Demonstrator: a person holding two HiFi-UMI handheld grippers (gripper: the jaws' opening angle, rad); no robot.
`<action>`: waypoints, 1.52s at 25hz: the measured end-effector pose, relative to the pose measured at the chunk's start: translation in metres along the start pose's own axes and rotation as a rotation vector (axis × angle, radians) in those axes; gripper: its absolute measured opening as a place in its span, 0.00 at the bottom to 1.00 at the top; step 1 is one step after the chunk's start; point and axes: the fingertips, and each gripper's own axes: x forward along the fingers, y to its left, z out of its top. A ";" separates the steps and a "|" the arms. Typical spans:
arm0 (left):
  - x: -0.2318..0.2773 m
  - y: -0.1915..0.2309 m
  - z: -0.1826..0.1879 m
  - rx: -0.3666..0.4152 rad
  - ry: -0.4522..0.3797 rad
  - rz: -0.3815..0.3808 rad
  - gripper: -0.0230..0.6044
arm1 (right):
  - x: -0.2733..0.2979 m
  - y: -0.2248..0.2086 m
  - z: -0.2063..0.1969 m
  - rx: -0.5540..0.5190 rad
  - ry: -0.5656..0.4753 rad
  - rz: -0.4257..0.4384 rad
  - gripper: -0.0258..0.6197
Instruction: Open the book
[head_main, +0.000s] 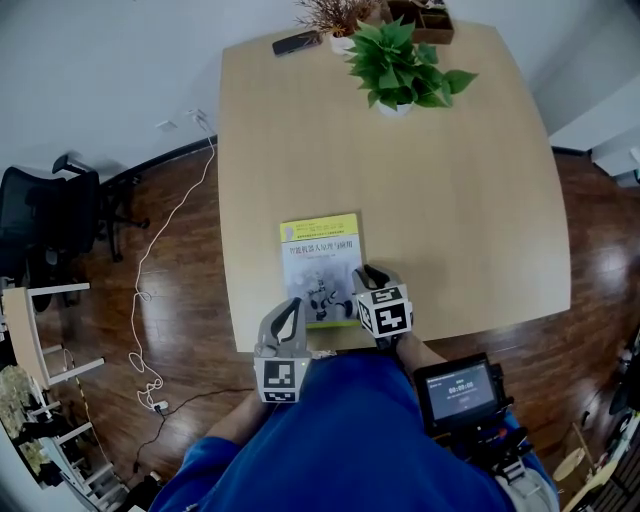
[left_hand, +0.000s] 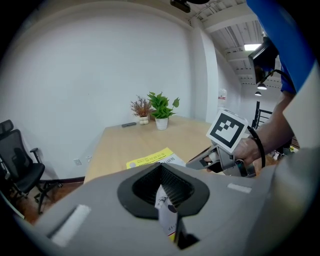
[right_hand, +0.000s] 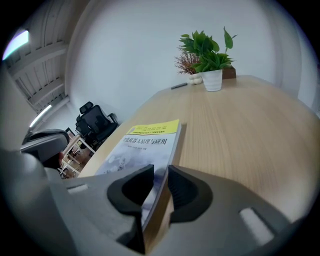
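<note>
Here the left hand-held gripper (head_main: 292, 308) (left_hand: 165, 200) is shut on the near left corner of the book (head_main: 320, 262), with a thin slip of printed cover showing in the notch between its dark pads. The right hand-held gripper (head_main: 367, 275) (right_hand: 157, 192) has its jaws drawn almost together over the book's right long edge, close to the near corner, and the cover (right_hand: 145, 142) runs up between them. The book lies flat on the bench (head_main: 450, 200), its near short edge close to the bench's near edge, where both hand-held grippers reach in over the rim. Its long axis runs straight away from the person. The yellow band (head_main: 320, 228) sits at the far end, and the title lines below it read upright from the person's side. A strip of bare wood separates the book from the bench's left edge. To its right, and beyond its far end, the top lies open. A potted plant (head_main: 400, 65) stands well apart near the far edge, with a dark flat object (head_main: 297, 42) beside it. Off the left edge lie wooden floor, a trailing white cable (head_main: 150, 260) and a black office chair (head_main: 60, 210).
</note>
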 end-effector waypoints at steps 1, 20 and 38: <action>0.000 0.000 0.000 -0.002 0.001 0.003 0.05 | 0.001 0.000 0.000 0.001 0.007 0.005 0.17; 0.015 -0.003 0.010 -0.001 -0.001 0.008 0.05 | -0.004 0.007 -0.006 0.036 0.070 0.100 0.16; 0.027 -0.011 0.012 0.001 -0.002 -0.007 0.05 | -0.026 0.017 -0.028 0.103 0.111 0.239 0.12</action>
